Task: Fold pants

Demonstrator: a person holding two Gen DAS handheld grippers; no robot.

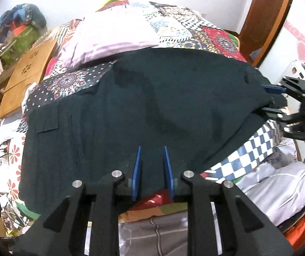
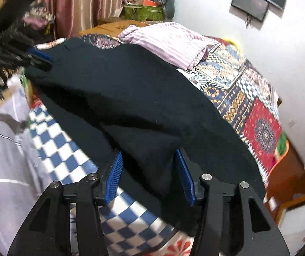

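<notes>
Your left gripper (image 1: 151, 166) stands slightly parted and your right gripper (image 2: 150, 175) wider, each straddling the near hem of the dark pants (image 1: 152, 98) without pinching. The cloth spreads ahead of both; its long axis runs gripper to gripper across the patchwork bedspread (image 1: 195, 27).

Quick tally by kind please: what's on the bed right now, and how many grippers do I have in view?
Dark pants: 1
Striped pink pillow: 1
Patchwork bedspread: 1
Grippers: 2, left gripper and right gripper, both at the near edge of the pants
Total: 5
</notes>
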